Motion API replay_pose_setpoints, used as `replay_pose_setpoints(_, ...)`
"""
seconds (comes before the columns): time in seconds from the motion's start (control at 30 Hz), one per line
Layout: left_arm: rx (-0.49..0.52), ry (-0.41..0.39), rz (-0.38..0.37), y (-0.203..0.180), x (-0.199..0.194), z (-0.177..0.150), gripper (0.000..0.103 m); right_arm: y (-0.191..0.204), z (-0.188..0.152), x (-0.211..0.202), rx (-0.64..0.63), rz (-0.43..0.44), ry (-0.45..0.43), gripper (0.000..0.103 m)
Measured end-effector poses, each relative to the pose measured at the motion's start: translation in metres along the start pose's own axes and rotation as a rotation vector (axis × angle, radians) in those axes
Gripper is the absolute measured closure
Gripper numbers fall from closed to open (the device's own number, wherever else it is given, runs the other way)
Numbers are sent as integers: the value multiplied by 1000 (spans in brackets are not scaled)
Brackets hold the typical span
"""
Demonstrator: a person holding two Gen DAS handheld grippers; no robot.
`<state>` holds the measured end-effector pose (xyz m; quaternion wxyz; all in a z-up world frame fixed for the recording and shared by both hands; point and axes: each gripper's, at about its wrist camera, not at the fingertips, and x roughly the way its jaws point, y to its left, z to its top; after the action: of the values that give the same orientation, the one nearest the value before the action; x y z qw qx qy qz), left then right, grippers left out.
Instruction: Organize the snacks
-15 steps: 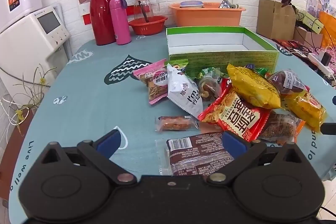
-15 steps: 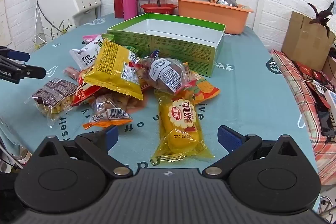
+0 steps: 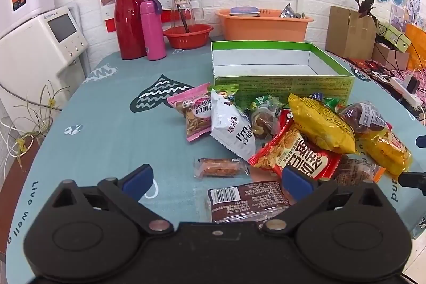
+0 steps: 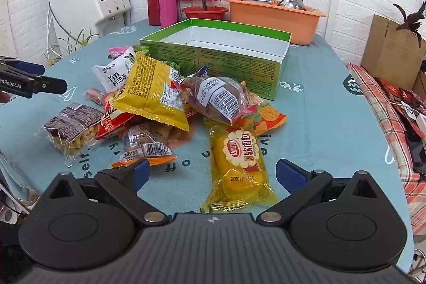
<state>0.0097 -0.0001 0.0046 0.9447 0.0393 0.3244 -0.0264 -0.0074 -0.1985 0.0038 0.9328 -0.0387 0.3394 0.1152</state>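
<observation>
A pile of snack packets lies on the teal table in front of an empty green box (image 3: 282, 71) (image 4: 226, 49). My left gripper (image 3: 217, 181) is open, low over a brown chocolate packet (image 3: 247, 200) and a small clear-wrapped bar (image 3: 219, 167). My right gripper (image 4: 213, 173) is open, with a yellow soft-bread packet (image 4: 239, 164) between its fingers. The pile holds a yellow chip bag (image 4: 151, 92), a red packet (image 3: 295, 153), a white packet (image 3: 234, 129) and a pink packet (image 3: 193, 111). The left gripper also shows at the left edge of the right wrist view (image 4: 26, 81).
At the table's back stand a red thermos (image 3: 129, 17), a pink bottle (image 3: 153, 28), a red bowl (image 3: 187, 36) and an orange tub (image 3: 263, 24). A white appliance (image 3: 40, 44) is on the left. A cardboard box (image 4: 394, 49) and clutter lie to the right.
Both grippers have shifted slightly forward toward the pile. Both stay open, and no packet has moved.
</observation>
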Motion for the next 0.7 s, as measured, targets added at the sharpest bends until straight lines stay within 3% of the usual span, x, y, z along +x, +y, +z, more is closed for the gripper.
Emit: replay_pose_setpoints(0.7,11,6,-19,-3,2,-1,0,4,2,-1,-10,7,-1,0)
